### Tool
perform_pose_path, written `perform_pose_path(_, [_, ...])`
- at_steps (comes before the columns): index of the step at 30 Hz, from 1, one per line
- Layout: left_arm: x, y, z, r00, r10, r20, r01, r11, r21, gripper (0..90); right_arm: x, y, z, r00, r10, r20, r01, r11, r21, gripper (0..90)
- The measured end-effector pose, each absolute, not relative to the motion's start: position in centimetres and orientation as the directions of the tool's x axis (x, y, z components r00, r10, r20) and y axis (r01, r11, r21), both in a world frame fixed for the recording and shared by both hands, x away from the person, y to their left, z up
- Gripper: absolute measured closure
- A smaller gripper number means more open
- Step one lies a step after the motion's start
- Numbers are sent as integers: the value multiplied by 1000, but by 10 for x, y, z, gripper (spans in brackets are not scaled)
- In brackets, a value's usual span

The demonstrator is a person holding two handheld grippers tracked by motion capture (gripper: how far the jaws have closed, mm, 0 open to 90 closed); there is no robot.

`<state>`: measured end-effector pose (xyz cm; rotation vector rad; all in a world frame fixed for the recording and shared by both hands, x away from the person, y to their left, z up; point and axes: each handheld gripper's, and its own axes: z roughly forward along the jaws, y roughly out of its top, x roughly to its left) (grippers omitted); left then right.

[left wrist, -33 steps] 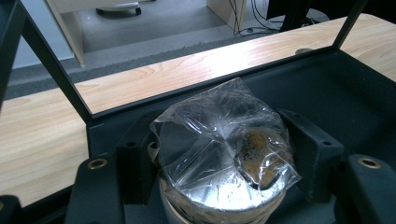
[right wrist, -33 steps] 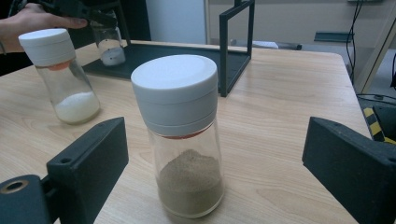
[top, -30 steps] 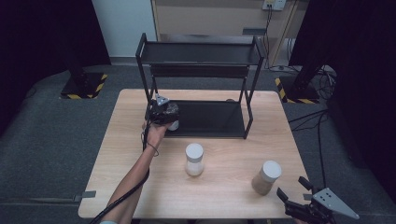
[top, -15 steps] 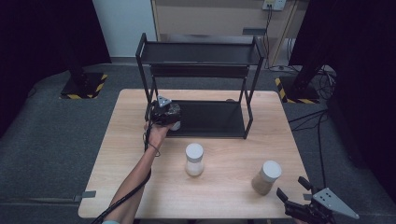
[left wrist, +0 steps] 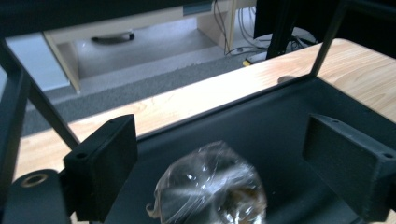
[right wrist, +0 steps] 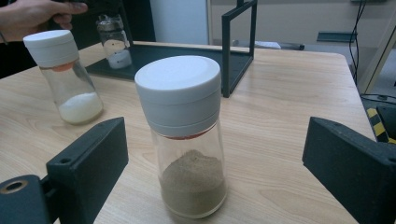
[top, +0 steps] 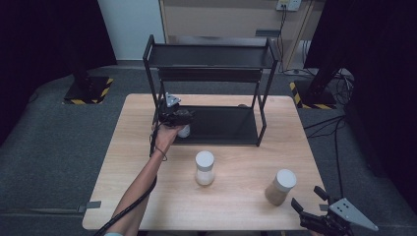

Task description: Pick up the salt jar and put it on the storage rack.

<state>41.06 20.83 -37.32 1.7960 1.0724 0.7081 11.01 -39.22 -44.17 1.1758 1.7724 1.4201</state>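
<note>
The left gripper, left of centre in the high view, has just been opening around the wrapped jar, leaving it on the rack's bottom shelf. The right gripper gapes wide before the brown jar, likely lined up for it.

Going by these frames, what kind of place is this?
Probably a lab or recording studio, not a kitchen: black curtains around a lone wooden table, hazard-striped stand bases on grey carpet, loose cables. A black shelf rack and spice jars serve as props.
</note>
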Motion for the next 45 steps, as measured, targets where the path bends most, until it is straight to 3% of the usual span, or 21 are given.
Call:
perform_pose_path(12, [392,219,-349,532,847,26,314,-226,922,41,110,-392,-441,-446,891,84,279,49,959,68])
perform_pose_path(30, [331,254,-319,629,776,33,252,-244,936,35,111,-390,-441,-448,890,78,282,57,958,68])
perform_pose_path(45, [274,287,-334,648,760,45,219,-243,945,35,111,-389,-440,-451,889,75,281,62,958,68])
